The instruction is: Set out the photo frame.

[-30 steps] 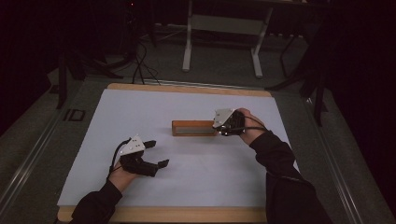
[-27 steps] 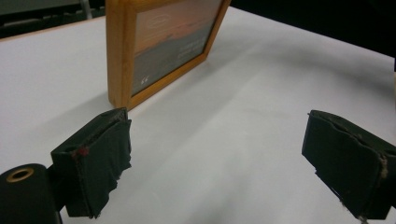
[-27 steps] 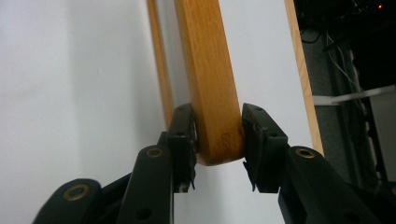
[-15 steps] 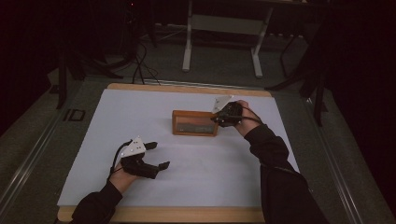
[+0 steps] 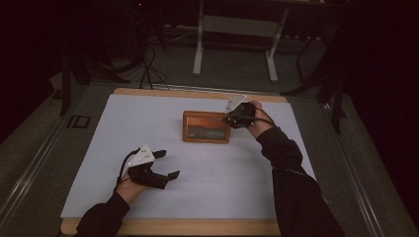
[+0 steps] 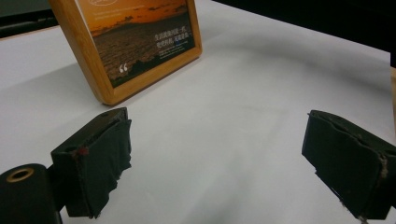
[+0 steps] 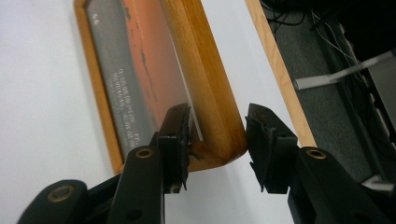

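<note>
A wooden picture frame (image 5: 206, 127) with an orange sunset print stands upright on the white sheet (image 5: 143, 118), a little right of the middle. My right gripper (image 5: 229, 119) is at the frame's upper right corner. In the right gripper view that frame corner (image 7: 212, 112) sits between the jaws of my right gripper (image 7: 218, 116); the jaws have just been opening, and a gap shows on the back side. My left gripper (image 5: 167, 164) rests low at the front left, open and holding nothing. In the left gripper view, my left gripper (image 6: 219, 135) looks toward the frame (image 6: 140, 42).
The sheet covers a wooden table whose far edge (image 5: 197, 92) runs just behind the frame. Beyond it are the legs of a metal stand (image 5: 198, 49) and cables on a dark floor. White sheet lies bare between the two hands.
The frame has gone from lying low to standing upright. My right gripper moved toward the back with its corner, and its jaws widened. The left hand has not moved.
</note>
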A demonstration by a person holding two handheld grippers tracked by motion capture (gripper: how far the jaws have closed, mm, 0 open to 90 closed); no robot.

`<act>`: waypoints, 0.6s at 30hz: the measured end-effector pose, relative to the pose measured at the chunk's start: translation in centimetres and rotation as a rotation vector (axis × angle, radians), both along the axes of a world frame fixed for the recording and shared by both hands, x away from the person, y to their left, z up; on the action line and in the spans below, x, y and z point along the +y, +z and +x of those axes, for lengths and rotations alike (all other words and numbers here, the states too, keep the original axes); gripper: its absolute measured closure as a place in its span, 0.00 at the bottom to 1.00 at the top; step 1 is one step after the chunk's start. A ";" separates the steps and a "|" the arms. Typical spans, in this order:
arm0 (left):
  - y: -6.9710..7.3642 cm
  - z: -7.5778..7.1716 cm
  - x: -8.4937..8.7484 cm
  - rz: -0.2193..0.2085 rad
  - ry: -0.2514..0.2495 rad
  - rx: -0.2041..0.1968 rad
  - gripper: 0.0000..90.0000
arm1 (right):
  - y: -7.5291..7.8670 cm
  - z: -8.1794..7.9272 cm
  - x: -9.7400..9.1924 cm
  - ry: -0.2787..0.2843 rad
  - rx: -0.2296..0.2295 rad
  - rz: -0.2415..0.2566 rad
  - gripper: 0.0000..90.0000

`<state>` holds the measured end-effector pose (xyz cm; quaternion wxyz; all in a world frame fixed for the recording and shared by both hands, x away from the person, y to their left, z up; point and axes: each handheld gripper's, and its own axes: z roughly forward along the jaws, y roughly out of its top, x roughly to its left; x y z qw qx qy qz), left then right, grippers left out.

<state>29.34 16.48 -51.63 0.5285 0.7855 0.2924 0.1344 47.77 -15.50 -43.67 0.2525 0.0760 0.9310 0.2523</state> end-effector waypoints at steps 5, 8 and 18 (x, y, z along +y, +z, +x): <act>-0.1 0.0 -0.1 0.004 -0.010 0.004 0.09 | 0.1 0.7 0.1 -0.006 -0.003 0.008 0.68; -0.2 0.0 -0.1 0.005 -0.013 0.006 0.09 | 0.1 0.7 0.3 -0.013 0.002 0.000 0.67; -0.2 0.0 -0.1 0.008 -0.012 0.006 0.09 | 0.3 0.0 0.1 -0.063 0.006 0.048 0.59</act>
